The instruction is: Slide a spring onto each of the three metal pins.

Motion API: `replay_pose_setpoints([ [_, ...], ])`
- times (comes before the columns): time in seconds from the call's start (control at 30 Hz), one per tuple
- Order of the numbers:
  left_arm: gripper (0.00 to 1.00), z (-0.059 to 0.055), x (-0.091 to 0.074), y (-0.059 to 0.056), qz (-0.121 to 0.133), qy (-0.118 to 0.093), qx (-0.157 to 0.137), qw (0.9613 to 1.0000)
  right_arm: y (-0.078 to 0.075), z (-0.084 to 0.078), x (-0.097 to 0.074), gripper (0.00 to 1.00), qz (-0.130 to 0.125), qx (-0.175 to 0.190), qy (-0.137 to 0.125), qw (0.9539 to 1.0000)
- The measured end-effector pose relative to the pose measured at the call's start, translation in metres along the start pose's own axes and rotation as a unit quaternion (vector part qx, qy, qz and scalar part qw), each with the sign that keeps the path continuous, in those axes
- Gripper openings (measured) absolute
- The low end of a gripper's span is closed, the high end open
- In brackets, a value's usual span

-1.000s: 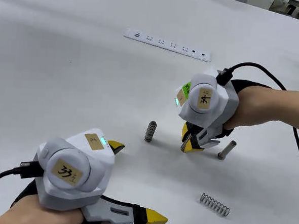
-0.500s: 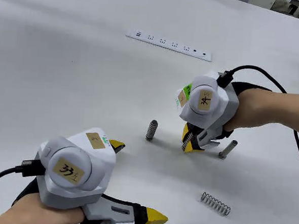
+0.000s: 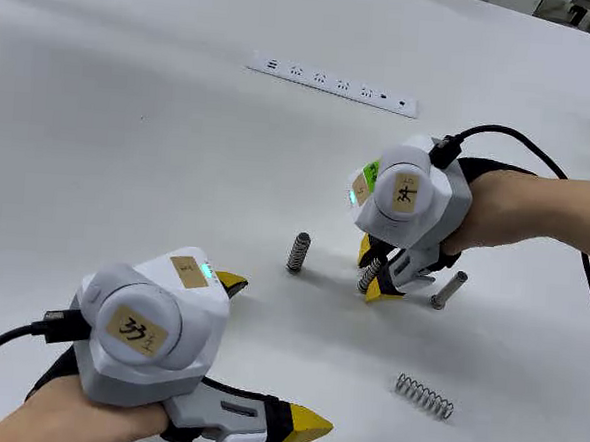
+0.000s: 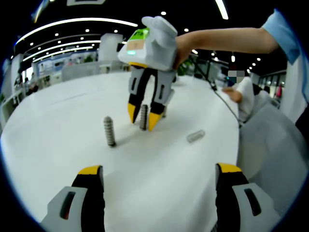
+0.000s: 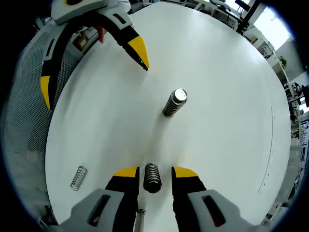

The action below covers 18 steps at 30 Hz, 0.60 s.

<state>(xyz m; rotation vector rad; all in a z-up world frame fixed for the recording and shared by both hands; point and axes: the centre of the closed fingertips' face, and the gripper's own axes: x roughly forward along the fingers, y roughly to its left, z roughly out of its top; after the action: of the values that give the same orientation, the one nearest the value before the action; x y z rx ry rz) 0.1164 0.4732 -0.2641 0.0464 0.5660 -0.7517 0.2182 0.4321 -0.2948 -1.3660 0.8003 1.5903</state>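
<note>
Two handheld grippers work over a plain white table (image 3: 131, 121). Right of centre in the head view, the white right gripper with yellow-tipped jaws (image 3: 374, 276) points straight down. Its jaws stand slightly parted on either side of an upright metal pin already wearing a dark coiled spring (image 5: 152, 178). A small gap shows on each side, so they bracket the pin rather than clamp it, probably so that it stays standing.

At lower left, the matching left gripper (image 3: 269, 355) is held low with its jaws spread wide and empty. It appears to be waiting clear of the work.

There are three pins. A second spring-covered upright pin (image 3: 298, 251) stands at the centre of the frame, apart from both grippers. One bare silver pin (image 3: 449, 291) lies flat just right of the right gripper, within easy reach.

There are three springs: two are on pins, and one loose silver spring (image 3: 424, 396) lies on its side at lower right. By this count, one pin remains to be fitted.

A long white power strip (image 3: 333, 85) lies at the upper centre.
</note>
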Motion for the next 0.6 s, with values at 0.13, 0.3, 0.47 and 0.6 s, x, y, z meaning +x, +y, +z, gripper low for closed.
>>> replay_pose_setpoints([
  [0.13,0.97,0.001,-0.001,-0.001,-0.001,-0.001,0.002,1.0,0.0,0.0,-0.004,0.41,-0.004,0.006,-0.009,0.9999],
  [0.3,0.98,0.004,-0.002,-0.002,0.001,-0.002,0.005,1.0,0.002,0.004,-0.009,0.63,-0.012,0.018,-0.036,0.9991],
  [0.47,0.98,0.006,-0.004,-0.002,0.002,-0.002,0.009,1.0,0.001,0.008,-0.017,0.79,-0.03,0.042,-0.07,0.9962],
  [0.6,0.98,0.008,-0.005,-0.003,0.003,-0.003,0.012,0.9999,0.005,0.003,-0.022,0.87,-0.04,0.056,-0.079,0.9945],
])
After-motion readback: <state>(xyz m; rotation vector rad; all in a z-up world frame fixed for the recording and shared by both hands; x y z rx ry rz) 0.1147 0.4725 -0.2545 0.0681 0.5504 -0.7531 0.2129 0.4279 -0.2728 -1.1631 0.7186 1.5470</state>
